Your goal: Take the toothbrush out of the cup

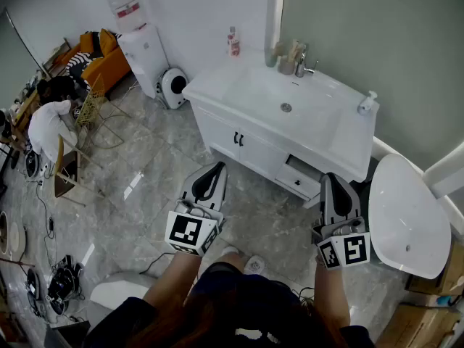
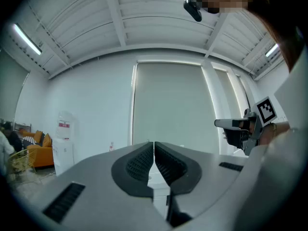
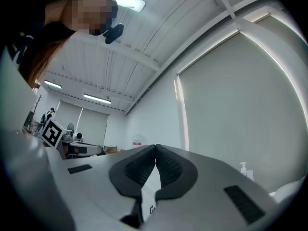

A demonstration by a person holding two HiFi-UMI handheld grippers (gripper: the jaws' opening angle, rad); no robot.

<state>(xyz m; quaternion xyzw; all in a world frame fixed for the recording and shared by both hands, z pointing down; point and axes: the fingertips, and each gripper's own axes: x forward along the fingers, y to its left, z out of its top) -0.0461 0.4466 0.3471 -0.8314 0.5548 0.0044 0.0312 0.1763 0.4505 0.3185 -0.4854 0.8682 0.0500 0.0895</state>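
The cup (image 1: 272, 56) stands at the back of the white vanity top (image 1: 217, 85), just left of the faucet (image 1: 303, 62). A thin toothbrush (image 1: 278, 48) seems to stick up from it, too small to make out well. Both grippers hover above the floor in front of the vanity, far short of the cup. My left gripper (image 1: 214, 167) (image 2: 154, 144) is shut with nothing between its pads. My right gripper (image 1: 334, 177) (image 3: 156, 147) is also shut and empty, near the vanity's front right corner. In the left gripper view, the right gripper (image 2: 243, 129) shows at the right.
The vanity has a sink basin (image 1: 286, 107), a soap dispenser (image 1: 366, 104), a small bottle (image 1: 233, 42) and a drawer (image 1: 301, 176) pulled partly out. A white toilet (image 1: 409, 216) stands at the right. A water dispenser (image 1: 138, 46), orange sofa (image 1: 101, 60) and chairs are far left.
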